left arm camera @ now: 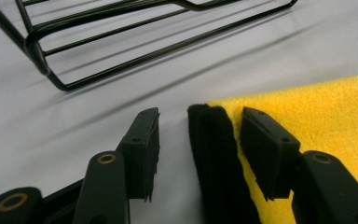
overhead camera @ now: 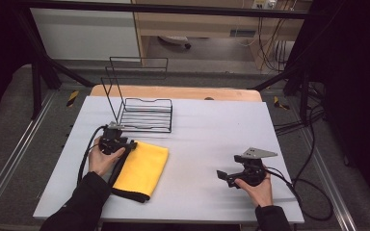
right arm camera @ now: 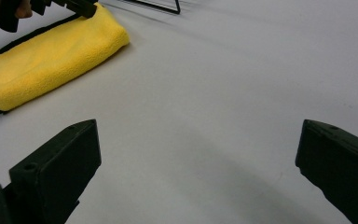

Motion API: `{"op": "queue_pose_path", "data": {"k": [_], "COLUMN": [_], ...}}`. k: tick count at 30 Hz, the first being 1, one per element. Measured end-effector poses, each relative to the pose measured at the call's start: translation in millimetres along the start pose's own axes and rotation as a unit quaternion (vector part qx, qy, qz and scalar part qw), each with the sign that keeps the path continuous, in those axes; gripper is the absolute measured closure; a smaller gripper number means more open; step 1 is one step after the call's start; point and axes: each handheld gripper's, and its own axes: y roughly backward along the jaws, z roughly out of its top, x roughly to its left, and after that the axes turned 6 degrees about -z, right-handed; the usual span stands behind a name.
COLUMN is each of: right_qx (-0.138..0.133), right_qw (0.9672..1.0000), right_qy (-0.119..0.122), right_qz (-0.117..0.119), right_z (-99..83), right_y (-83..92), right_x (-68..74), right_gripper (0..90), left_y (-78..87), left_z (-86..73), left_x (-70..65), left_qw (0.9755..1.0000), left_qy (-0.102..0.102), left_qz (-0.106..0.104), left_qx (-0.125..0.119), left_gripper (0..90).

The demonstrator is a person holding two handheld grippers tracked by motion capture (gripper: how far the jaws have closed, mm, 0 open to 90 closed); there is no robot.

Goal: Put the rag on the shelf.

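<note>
A folded yellow cloth (overhead camera: 142, 166) with a black hem (left arm camera: 214, 154) lies on the grey table at the left front. My left gripper (overhead camera: 125, 143) is at its far left corner and stands open: in the left gripper view its two jaws straddle the black hem, one on the bare table and one over the yellow pile (left arm camera: 317, 112). My right gripper (overhead camera: 224, 177) rests low over bare table at the right front, open wide with nothing between its jaws. In the right gripper view the cloth (right arm camera: 51, 60) lies far off at the upper left.
A black wire rack (overhead camera: 142, 108) stands behind the cloth, its base bars (left arm camera: 121, 51) close ahead of the left gripper. The grey table top (overhead camera: 212, 130) is bare through its middle and right. Cables trail off the right edge (overhead camera: 313, 192).
</note>
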Motion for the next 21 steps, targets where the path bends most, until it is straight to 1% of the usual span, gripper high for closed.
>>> {"op": "queue_pose_path", "data": {"k": [3,4,5,6,7,8,9,10,11,12,14,15,16,17,18,19,20,21], "right_qx": [0.002,0.005,0.005,0.005,0.005,0.005,0.005,0.007,0.007,0.006,0.004,0.004,0.005,0.004,0.002,0.002,0.004,0.004], "right_qw": [1.0000,1.0000,1.0000,0.9999,0.9999,0.9999,0.9999,0.9998,0.9998,0.9998,0.9997,0.9997,0.9997,0.9997,0.9997,0.9997,0.9998,0.9998], "right_qy": [0.000,0.004,0.004,0.007,0.010,0.010,0.010,0.016,0.016,0.017,0.023,0.023,0.022,0.022,0.020,0.020,0.007,0.007], "right_qz": [-0.004,-0.008,-0.008,-0.010,-0.010,-0.010,-0.010,-0.009,-0.009,-0.004,0.004,0.004,0.008,0.011,0.013,0.013,0.017,0.017], "right_z": [2.2,5.7,5.7,10.1,12.6,15.3,15.3,22.1,22.1,29.8,38.6,38.6,47.8,52.4,56.9,56.9,65.0,65.0], "right_y": [-2.6,-6.2,-6.2,-11.0,-13.9,-17.1,-17.1,-24.0,-24.0,-31.5,-40.5,-40.5,-50.6,-56.4,-62.7,-62.7,-75.7,-75.7], "right_x": [2.8,7.9,7.9,13.9,17.1,20.8,20.8,29.0,29.0,38.3,47.5,47.5,57.4,61.8,66.3,66.3,74.9,74.9], "right_gripper": [0.7,0.7,0.7,0.7,0.8,1.0,1.0,1.5,1.5,2.3,2.5,2.5,3.7,4.2,5.6,5.6,7.8,7.8], "left_y": [-3.9,-6.6,-6.6,-7.4,-7.4,-8.0,-8.0,-8.5,-8.5,-8.5,-8.5,-8.5,-8.5,-8.5,-8.2,-8.2,-7.7,-7.7], "left_z": [0.2,0.1,0.1,0.6,0.6,0.6,0.6,1.0,1.0,2.2,2.4,2.4,2.4,2.4,2.7,2.7,3.3,3.3], "left_x": [0.8,1.2,1.2,0.4,0.4,-0.8,-0.8,-1.7,-1.7,-0.1,0.1,0.1,-1.0,-1.0,-2.4,-2.4,-3.7,-3.7], "left_qw": [1.0000,0.9999,0.9999,0.9999,0.9999,0.9997,0.9997,0.9997,0.9997,0.9995,0.9995,0.9995,0.9995,0.9995,0.9995,0.9995,0.9995,0.9995], "left_qy": [0.002,0.004,0.004,0.001,0.001,0.000,0.000,0.000,0.000,0.004,0.004,0.004,0.001,0.001,0.001,0.001,-0.002,-0.002], "left_qz": [-0.004,-0.010,-0.010,-0.015,-0.015,-0.024,-0.024,-0.025,-0.025,-0.030,-0.032,-0.032,-0.030,-0.030,-0.031,-0.031,-0.028,-0.028], "left_qx": [0.001,-0.002,-0.002,-0.003,-0.003,-0.001,-0.001,0.000,0.000,0.005,0.007,0.007,0.008,0.008,0.011,0.011,0.013,0.013], "left_gripper": [48.9,49.9,51.6,53.9,57.2,60.5,65.0,65.1,65.3,65.4,66.2,66.7,67.9,69.2,71.3,72.7,73.9,75.0]}}
